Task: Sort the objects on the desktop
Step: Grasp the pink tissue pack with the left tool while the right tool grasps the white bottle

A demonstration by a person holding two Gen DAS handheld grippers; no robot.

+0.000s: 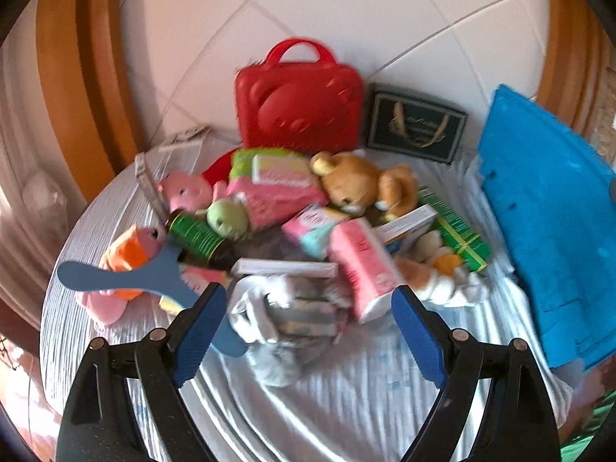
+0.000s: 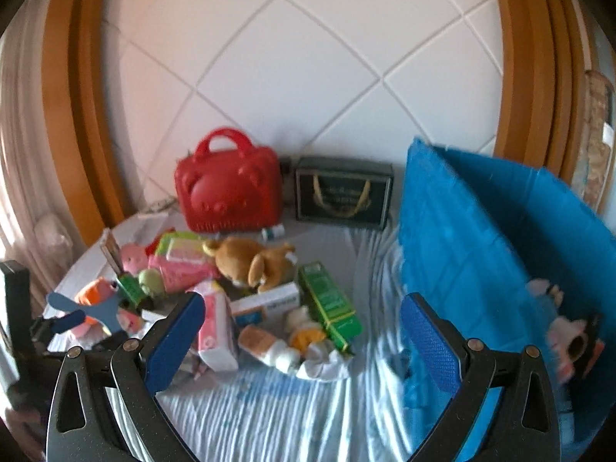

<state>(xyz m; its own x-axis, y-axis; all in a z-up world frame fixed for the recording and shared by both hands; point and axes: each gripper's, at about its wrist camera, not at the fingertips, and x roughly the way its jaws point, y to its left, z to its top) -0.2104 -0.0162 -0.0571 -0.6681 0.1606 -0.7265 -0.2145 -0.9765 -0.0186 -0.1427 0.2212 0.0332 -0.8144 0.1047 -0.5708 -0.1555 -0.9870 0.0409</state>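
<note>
At the bottom of the left wrist view the left gripper [image 1: 308, 308] has its fingers wide apart and empty, framing a crumpled grey-white cloth [image 1: 285, 327] — possibly socks, the blur makes it hard to say. The right gripper [image 2: 300, 331] is likewise spread and holding nothing. Just beyond lies the heap: a pink tissue pack [image 1: 365, 269], a green bottle [image 1: 196, 236], a brown plush bear [image 1: 365, 184]. The blue fabric bin [image 2: 481, 238] stands at right, the red bear-face case [image 1: 300, 107] at upper centre. Best to take the nearest top item cleanly, one at a time — straddling it before closing.
</note>
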